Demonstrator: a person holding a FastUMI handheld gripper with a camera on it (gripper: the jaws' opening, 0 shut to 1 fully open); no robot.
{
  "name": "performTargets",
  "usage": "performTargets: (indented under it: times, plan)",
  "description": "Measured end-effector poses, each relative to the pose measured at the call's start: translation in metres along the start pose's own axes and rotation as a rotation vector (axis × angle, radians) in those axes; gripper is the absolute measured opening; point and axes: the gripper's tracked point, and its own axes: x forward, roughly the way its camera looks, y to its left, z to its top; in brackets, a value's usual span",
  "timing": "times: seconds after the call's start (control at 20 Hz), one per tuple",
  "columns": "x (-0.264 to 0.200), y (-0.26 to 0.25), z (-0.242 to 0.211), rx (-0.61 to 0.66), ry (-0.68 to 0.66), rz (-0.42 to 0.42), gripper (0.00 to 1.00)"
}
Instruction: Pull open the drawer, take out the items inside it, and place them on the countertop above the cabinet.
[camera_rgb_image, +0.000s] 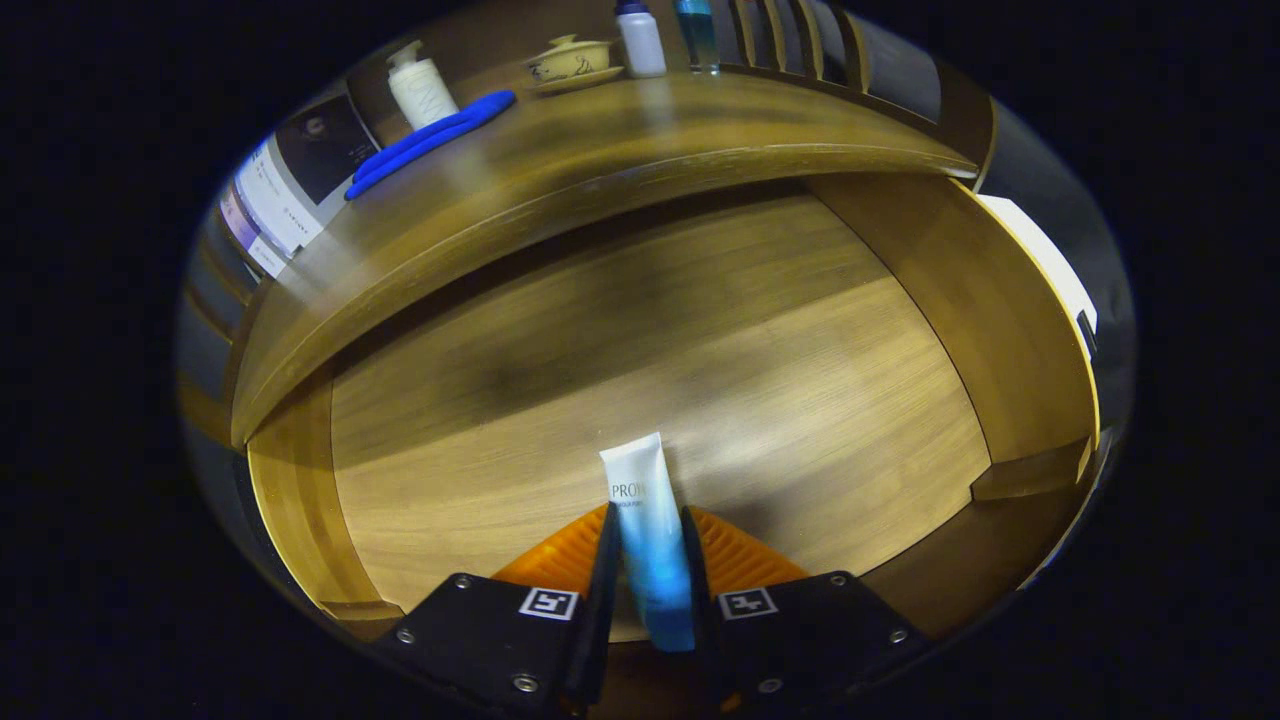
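A white-and-blue cosmetic tube (645, 520) stands between my two fingers, and my gripper (648, 545) is shut on it, with its white end pointing ahead. Beneath it lies the open wooden drawer (620, 370), whose floor is bare around the tube. Beyond the drawer's far side runs the cabinet's wooden countertop (640, 150). On that top lie a long blue item (430, 140) and a white pump bottle (420, 88).
Further along the countertop stand a lidded ceramic cup on a saucer (570, 62), a white bottle with a blue cap (640, 40) and a blue tube (697, 32). The drawer's walls (1000, 310) rise at both sides. Printed sheets (290, 180) lean beside the counter.
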Motion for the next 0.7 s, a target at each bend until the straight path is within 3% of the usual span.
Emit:
performTargets:
  times: [0.05, 0.15, 0.7]
  plan:
    - [-0.002, 0.004, 0.006, 0.008, -0.039, 0.022, 0.33]
    - [-0.011, 0.014, 0.022, 0.007, -0.137, 0.069, 0.16]
    - [-0.073, 0.025, 0.045, -0.079, -0.402, 0.059, 0.11]
